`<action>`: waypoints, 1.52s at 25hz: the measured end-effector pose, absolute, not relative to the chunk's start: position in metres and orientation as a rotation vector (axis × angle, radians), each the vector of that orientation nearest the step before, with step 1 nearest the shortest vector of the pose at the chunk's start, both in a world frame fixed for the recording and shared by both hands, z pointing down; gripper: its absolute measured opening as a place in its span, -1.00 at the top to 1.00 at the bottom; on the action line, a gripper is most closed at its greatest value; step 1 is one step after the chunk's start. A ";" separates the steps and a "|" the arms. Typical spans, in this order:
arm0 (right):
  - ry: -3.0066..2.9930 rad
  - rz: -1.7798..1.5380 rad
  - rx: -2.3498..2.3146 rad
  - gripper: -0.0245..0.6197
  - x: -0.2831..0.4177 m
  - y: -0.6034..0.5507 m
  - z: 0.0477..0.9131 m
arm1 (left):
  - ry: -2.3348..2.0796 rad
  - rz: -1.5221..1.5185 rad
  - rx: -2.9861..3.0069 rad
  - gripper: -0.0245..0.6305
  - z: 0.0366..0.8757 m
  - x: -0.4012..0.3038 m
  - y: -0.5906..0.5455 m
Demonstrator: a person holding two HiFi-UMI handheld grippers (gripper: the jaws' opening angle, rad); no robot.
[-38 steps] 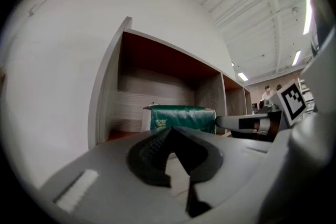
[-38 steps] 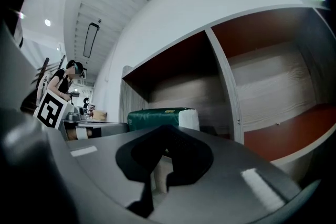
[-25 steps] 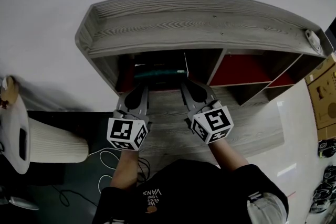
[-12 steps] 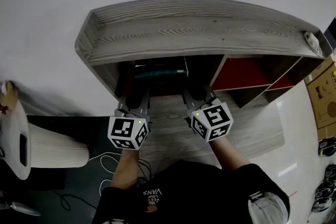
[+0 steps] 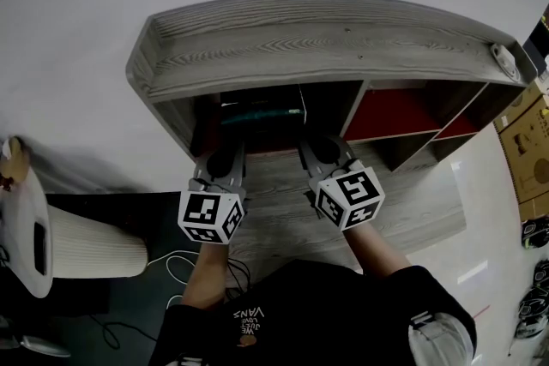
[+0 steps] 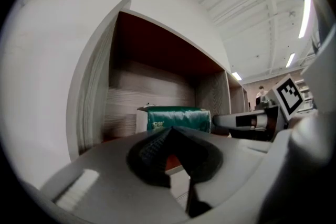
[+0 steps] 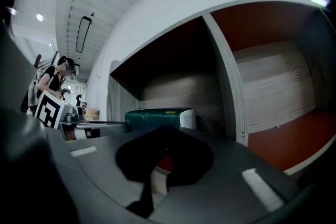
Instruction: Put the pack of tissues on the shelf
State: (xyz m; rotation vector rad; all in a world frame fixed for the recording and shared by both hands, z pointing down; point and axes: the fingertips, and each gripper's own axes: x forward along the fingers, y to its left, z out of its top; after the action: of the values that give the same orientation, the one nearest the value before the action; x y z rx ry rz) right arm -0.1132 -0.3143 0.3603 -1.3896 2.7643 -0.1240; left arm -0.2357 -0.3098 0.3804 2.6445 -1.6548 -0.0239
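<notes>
Standing in the leftmost compartment of the grey wood-grain shelf unit (image 5: 326, 39): dark green plastic-wrapped pack of tissues (image 5: 262, 116), set well back, apart from both tools. Left gripper (image 5: 225, 157), right gripper (image 5: 319, 150): jaws together, nothing held, just outside the opening. Step judged: placement done; draw both straight back, clear of the divider. Obscured: compartment floor, dark; whether the pack touches the back wall cannot be told.

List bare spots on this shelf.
Shelf top: bare except a white object at its right end. Red bay right of the divider: empty. Left bay crowded: tissue pack inside, left gripper and right gripper at its mouth.
</notes>
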 end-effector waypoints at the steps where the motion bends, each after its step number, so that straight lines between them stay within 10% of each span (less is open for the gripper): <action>1: 2.759 -0.126 -1.391 0.91 -0.112 -0.311 0.360 | -1.649 -0.029 2.649 0.77 0.380 -0.235 -0.307; 38: 2.863 -0.157 -1.193 0.91 -0.057 -0.176 0.402 | -1.698 -0.051 2.534 0.77 0.424 -0.166 -0.163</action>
State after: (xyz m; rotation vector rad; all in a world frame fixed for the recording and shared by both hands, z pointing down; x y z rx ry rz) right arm -0.0574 -0.1758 0.4020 -1.1931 2.8626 -0.1570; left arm -0.1665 -0.1634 0.4239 2.5344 -1.6983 -0.0509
